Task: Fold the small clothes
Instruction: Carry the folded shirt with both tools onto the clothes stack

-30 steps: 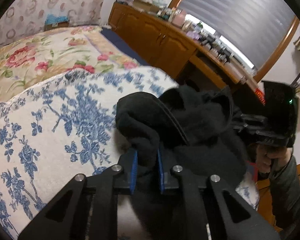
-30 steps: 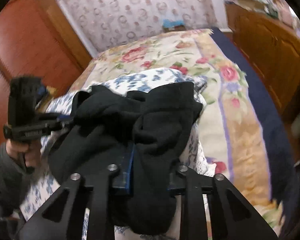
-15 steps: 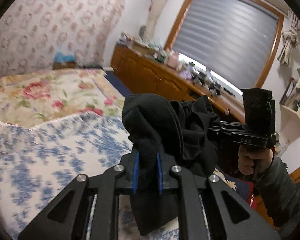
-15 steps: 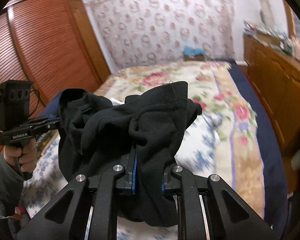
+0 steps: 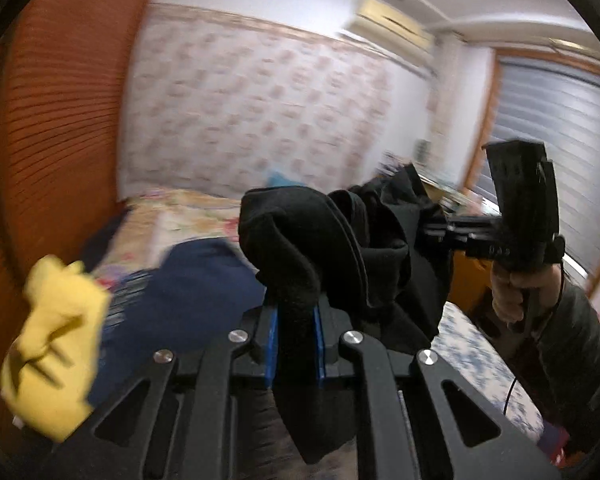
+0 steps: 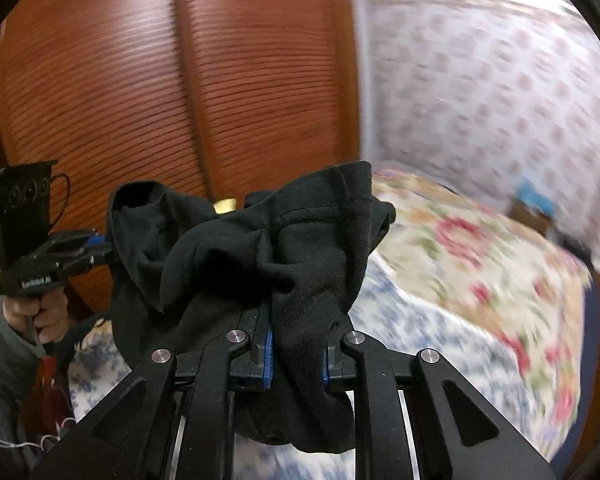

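Observation:
A black garment (image 5: 340, 248) hangs bunched in the air between my two grippers, above the bed. My left gripper (image 5: 296, 344) is shut on one end of it, black cloth pinched between its blue pads. My right gripper (image 6: 296, 356) is shut on the other end of the black garment (image 6: 284, 248). In the left wrist view the right gripper (image 5: 432, 232) shows at the right, held by a hand (image 5: 520, 292). The right wrist view has the left gripper (image 6: 100, 246) at the left, gripping the cloth's far corner. The garment's lower folds hang hidden behind the fingers.
A yellow garment (image 5: 56, 340) and a dark blue garment (image 5: 192, 292) lie at the left on the bed. The blue-flowered sheet (image 6: 420, 340) and floral bedspread (image 6: 480, 248) spread below. Brown slatted wardrobe doors (image 6: 180, 92) stand close at the left; a window blind (image 5: 560, 132) is at the right.
Both grippers have lifted the black garment off the blue-flowered sheet and swung left toward the wardrobe. The yellow and dark blue garments have come into view. Both grips held.

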Demonstrator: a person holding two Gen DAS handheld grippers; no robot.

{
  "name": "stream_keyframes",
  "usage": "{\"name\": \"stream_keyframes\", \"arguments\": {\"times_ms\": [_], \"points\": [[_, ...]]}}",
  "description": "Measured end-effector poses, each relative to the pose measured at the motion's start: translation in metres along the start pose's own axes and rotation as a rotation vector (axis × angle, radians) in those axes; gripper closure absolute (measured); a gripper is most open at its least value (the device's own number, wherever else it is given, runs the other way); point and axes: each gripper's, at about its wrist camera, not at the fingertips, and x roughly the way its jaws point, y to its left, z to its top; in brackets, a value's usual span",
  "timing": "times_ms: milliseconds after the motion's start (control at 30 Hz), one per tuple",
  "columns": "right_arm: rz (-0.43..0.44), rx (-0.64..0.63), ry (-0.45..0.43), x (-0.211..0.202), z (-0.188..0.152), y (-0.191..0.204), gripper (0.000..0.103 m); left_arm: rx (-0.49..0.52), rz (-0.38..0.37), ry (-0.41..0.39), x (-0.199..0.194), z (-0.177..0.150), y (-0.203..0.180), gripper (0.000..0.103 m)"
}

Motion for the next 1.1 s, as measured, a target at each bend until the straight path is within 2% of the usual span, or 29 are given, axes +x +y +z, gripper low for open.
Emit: {"name": "stream_keyframes", "arguments": {"times_ms": [167, 267, 333, 433, 600, 700, 867, 1000, 1100], "points": [[0.064, -0.12, 0.121, 0.109, 0.048, 0.036, 0.09, -0.118, 0.131, 0.031, -0.001, -0.039, 0.062, 0.092], [0.036, -0.159, 0.193, 0.168, 0.055, 0.045, 0.09, -0.181, 0.165, 0.069, 0.006, -0.07, 0.088, 0.092], [0.006, -0.142, 0.199, 0.189, 0.058, 0.042, 0.088, -0.207, 0.185, 0.084, 0.011, -0.081, 0.099, 0.092], [-0.054, -0.053, 0.148, 0.198, 0.064, 0.027, 0.077, -0.231, 0.19, 0.09, 0.016, -0.088, 0.11, 0.092], [-0.101, -0.061, 0.088, 0.179, 0.061, 0.025, 0.074, -0.237, 0.188, 0.088, 0.014, -0.09, 0.109, 0.092], [-0.139, -0.078, 0.031, 0.15, 0.048, 0.03, 0.074, -0.209, 0.197, 0.083, 0.007, -0.087, 0.101, 0.092], [-0.047, -0.133, 0.033, 0.131, 0.033, 0.057, 0.074, -0.164, 0.202, 0.073, -0.002, -0.082, 0.093, 0.091], [-0.019, -0.232, 0.098, 0.146, 0.014, 0.09, 0.074, -0.117, 0.22, 0.058, -0.017, -0.078, 0.086, 0.086], [-0.004, -0.265, 0.121, 0.163, 0.015, 0.104, 0.074, -0.084, 0.245, 0.037, -0.03, -0.076, 0.082, 0.081]]}}
